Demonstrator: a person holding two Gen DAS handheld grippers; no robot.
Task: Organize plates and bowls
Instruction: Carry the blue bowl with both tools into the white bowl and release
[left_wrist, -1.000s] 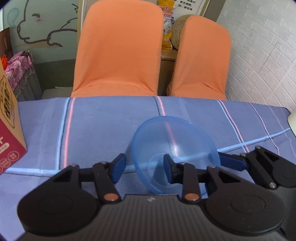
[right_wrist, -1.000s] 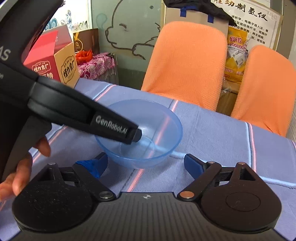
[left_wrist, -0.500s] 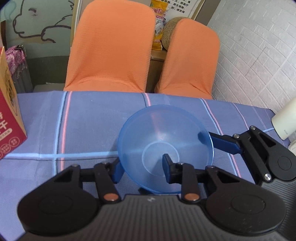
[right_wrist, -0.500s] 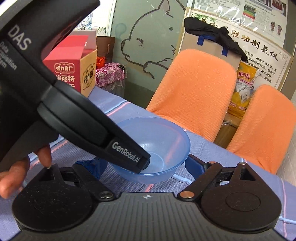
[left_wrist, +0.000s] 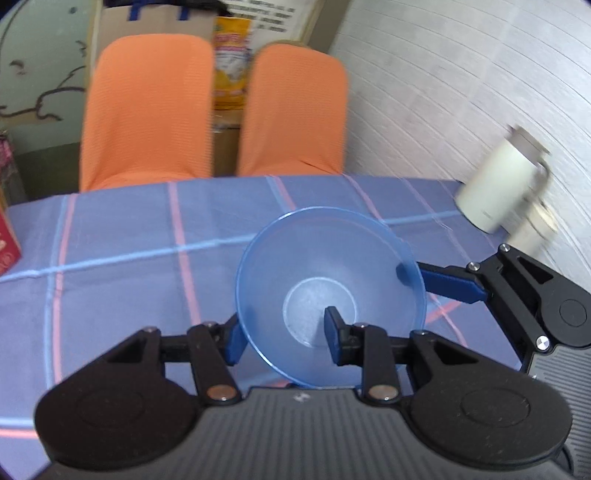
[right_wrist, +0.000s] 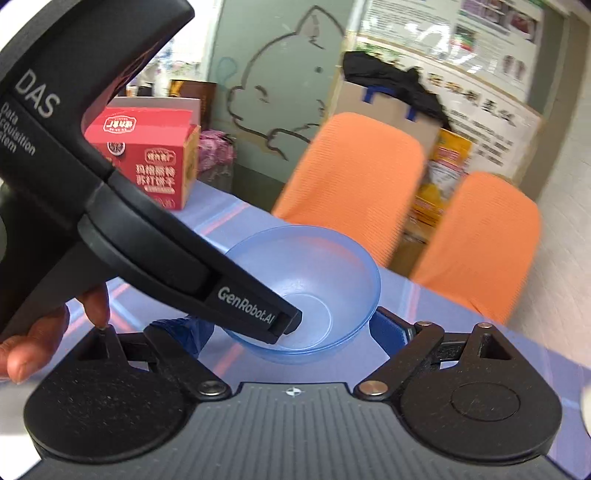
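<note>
A clear blue plastic bowl (left_wrist: 328, 280) is held above the blue striped tablecloth (left_wrist: 129, 236). My left gripper (left_wrist: 284, 332) is shut on the bowl's near rim, one finger outside and one inside. My right gripper (right_wrist: 291, 332) stands with its fingers on either side of the same bowl (right_wrist: 325, 266), one blue fingertip (left_wrist: 447, 282) touching the bowl's right rim in the left wrist view. Whether the right fingers press the bowl cannot be told. The left gripper's black body (right_wrist: 129, 221) crosses the right wrist view.
Two orange-covered chairs (left_wrist: 147, 107) stand behind the table. A red carton (right_wrist: 147, 162) sits at the table's left. A white flask (left_wrist: 502, 188) stands at the right by the white brick wall.
The bowl has been lifted off the cloth and carried to the right by both grippers. The views have swung right, bringing the white flask into sight.
</note>
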